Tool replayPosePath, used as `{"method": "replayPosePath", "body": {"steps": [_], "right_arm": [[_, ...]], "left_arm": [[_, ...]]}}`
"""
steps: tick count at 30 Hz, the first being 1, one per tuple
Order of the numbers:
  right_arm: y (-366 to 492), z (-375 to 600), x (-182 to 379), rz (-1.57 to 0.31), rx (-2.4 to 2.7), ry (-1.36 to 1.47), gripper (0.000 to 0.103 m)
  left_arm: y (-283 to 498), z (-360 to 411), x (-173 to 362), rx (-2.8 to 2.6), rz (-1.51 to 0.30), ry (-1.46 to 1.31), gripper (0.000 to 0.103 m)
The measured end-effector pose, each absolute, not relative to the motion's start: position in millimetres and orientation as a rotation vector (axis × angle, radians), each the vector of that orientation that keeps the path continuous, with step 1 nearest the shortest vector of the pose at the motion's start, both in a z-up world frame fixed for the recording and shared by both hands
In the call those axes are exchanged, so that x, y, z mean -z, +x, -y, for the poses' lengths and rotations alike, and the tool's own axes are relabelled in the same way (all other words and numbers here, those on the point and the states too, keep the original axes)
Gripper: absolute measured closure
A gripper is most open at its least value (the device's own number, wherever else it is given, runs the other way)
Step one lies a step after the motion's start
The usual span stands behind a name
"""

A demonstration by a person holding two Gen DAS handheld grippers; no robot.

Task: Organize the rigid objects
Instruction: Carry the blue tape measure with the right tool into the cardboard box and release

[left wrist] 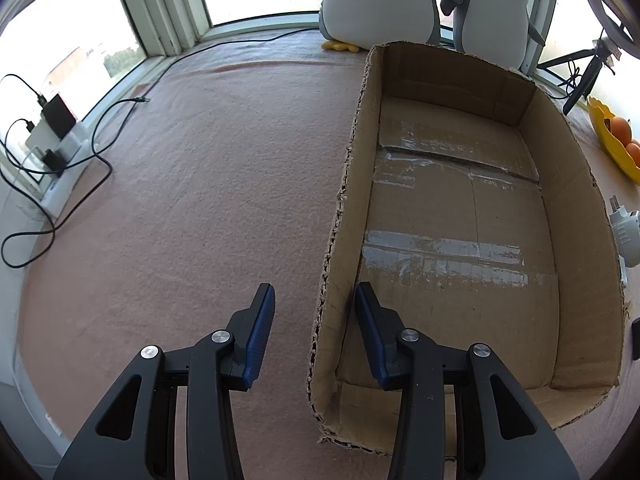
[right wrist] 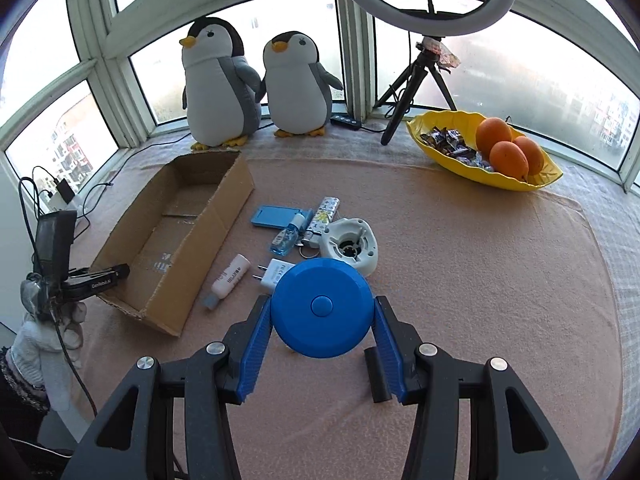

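A round blue disc (right wrist: 320,304) with a centre button hangs above the pink cloth, and my right gripper (right wrist: 322,314) is shut on it, one blue pad against each side. Beyond it on the cloth lie a white bottle (right wrist: 231,276), a white plug charger (right wrist: 276,274), a white round housing (right wrist: 352,244), a blue card (right wrist: 276,216), a small blue spray bottle (right wrist: 290,234) and a patterned tube (right wrist: 326,214). An open cardboard box (right wrist: 216,220) stands to their left with nothing in it. My left gripper (left wrist: 314,300) straddles the box's near left wall (left wrist: 332,280), jaws apart, pads not pressing on it.
A yellow bowl (right wrist: 424,136) holds oranges and wrapped sweets at the back right. Two plush penguins (right wrist: 218,84) and a ring light on a tripod (right wrist: 424,76) stand along the windows. Cables and a power strip (left wrist: 60,140) lie at the left. A short black bar (right wrist: 376,376) lies beside my right finger.
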State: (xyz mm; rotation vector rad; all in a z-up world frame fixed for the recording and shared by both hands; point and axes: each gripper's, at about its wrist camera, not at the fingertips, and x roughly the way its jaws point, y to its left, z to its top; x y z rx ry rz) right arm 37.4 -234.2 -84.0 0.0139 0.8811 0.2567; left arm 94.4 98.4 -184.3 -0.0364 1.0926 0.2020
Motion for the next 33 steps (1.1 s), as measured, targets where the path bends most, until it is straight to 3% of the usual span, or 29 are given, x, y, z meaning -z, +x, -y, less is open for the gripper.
{"method": "replayPosePath", "body": {"steps": [16,28,29,31,33], "right_arm": [[61.1,88.8,102.0,-0.902,-0.503,-0.134,0.057],[73.1,46.4,129.3,-0.957,-0.553,-0.203,0.057],[72.2,45.5,129.7,-0.955,-0.549,-0.209,0.056],[69.8,45.9,129.0,-0.945,-0.540,-0.211,0.040],[68.8,48.5,127.4,-0.936,-0.535,-0.202,0.038]], "left_arm": [[93.2,-98.8,183.8,-0.193,-1.085,-0.035,0.063],[92.8,-99.3,184.2,-0.189,-1.081,-0.035,0.063],[92.9,-99.2,184.3,-0.189,-1.081,-0.034,0.063],[93.1,-98.5,184.1,-0.188,-1.080,-0.031,0.062],[93.7,-98.2,184.5,-0.189,-1.078,-0.027,0.063]]}}
